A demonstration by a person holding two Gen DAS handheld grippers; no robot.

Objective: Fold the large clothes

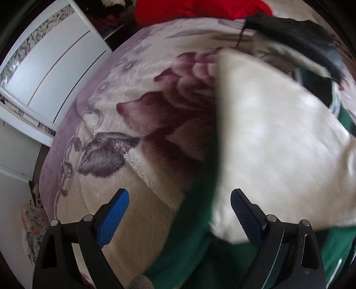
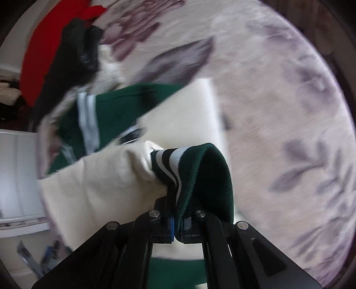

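A green and cream jacket (image 1: 273, 137) lies on a flowered blanket (image 1: 138, 124). In the left wrist view its cream sleeve is lifted and blurred at the right, with green cloth below it. My left gripper (image 1: 180, 220) is open and empty, its blue fingers (image 1: 111, 220) wide apart just above the jacket's green edge. My right gripper (image 2: 178, 226) is shut on the jacket's green striped cuff (image 2: 195, 169), and the cream sleeve (image 2: 106, 177) trails from it to the left. The green body (image 2: 111, 111) with white stripes lies beyond.
A red garment (image 1: 200, 9) and a black garment (image 1: 296, 33) lie at the far end of the blanket. White cabinet doors (image 1: 51, 60) stand beside the bed at the left. The blanket (image 2: 278, 100) spreads out to the right in the right wrist view.
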